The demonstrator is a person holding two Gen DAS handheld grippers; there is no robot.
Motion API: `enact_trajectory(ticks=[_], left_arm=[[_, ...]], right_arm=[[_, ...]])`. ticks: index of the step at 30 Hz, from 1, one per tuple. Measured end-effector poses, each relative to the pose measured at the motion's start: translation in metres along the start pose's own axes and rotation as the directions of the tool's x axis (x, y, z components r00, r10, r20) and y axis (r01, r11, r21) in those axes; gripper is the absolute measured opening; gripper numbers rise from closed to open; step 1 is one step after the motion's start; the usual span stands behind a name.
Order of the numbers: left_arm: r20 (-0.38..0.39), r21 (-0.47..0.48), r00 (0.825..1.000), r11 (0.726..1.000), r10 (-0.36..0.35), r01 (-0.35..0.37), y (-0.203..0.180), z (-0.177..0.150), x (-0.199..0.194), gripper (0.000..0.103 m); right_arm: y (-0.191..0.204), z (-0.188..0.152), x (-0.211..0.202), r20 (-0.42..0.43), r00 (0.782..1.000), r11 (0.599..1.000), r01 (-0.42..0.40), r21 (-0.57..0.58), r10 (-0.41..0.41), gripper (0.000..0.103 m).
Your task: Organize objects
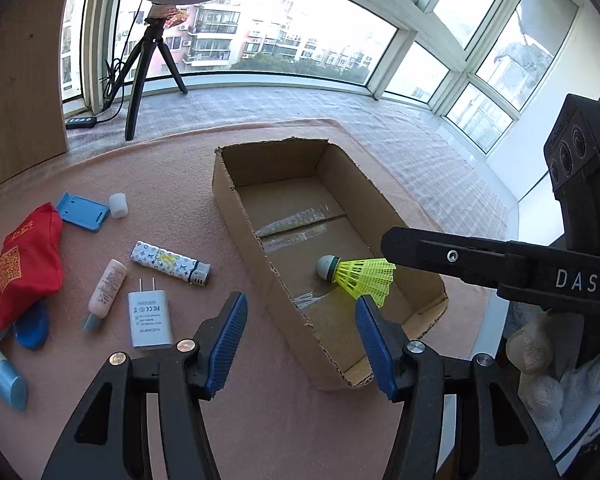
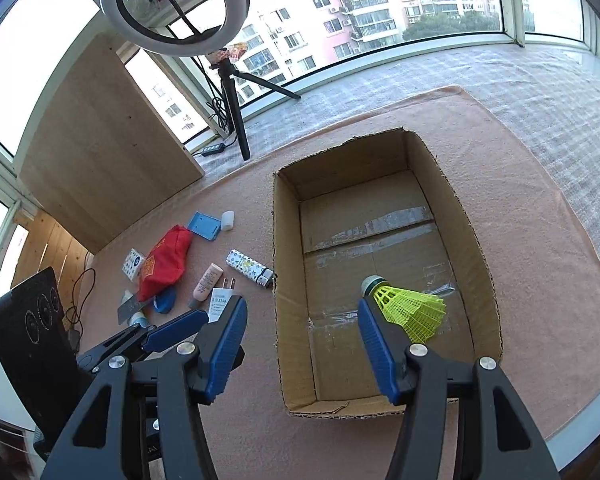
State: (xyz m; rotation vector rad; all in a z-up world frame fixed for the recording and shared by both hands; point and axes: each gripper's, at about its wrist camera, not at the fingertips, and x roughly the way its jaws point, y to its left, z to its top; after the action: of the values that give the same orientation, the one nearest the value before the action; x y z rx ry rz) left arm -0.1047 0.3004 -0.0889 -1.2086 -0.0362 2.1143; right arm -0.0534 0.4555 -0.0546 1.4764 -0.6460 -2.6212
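Observation:
An open cardboard box (image 1: 236,216) (image 2: 288,280) sits on the pink mat. A yellow shuttlecock (image 1: 360,276) (image 2: 410,308) with a grey-green cork lies inside it near the front. My right gripper (image 2: 300,316) is open over the box's near end, with the shuttlecock just outside its right finger and nothing between the jaws. In the left wrist view its black finger (image 1: 440,250) reaches in from the right, tip beside the shuttlecock's skirt. My left gripper (image 1: 300,324) is open and empty above the box's left wall and the mat.
Left of the box lie a patterned lighter (image 1: 170,262), a white charger (image 1: 150,316), a pink tube (image 1: 106,290), a red pouch (image 1: 26,268), a blue case (image 1: 82,212), a white cap (image 1: 119,205) and a blue bottle (image 1: 8,384). A ring-light tripod (image 1: 140,76) stands behind.

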Motion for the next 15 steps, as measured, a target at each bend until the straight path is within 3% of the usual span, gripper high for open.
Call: enact_trajectory(ticks=[8,15], left_arm=[[0.015,-0.078,0.996,0.993,0.091,-0.089,0.066,-0.025,-0.045,0.06],[0.011,-0.169,0.983,0.97,0.181,-0.177,0.133,-0.047,-0.085,0.06]], right_arm=[[0.044,-0.02,0.015,-0.034,0.999,0.998,-0.043,-0.051,0.041,0.054],[0.082,-0.042,0.035,-0.084,0.994,0.993,-0.08,-0.085,0.073,0.054]])
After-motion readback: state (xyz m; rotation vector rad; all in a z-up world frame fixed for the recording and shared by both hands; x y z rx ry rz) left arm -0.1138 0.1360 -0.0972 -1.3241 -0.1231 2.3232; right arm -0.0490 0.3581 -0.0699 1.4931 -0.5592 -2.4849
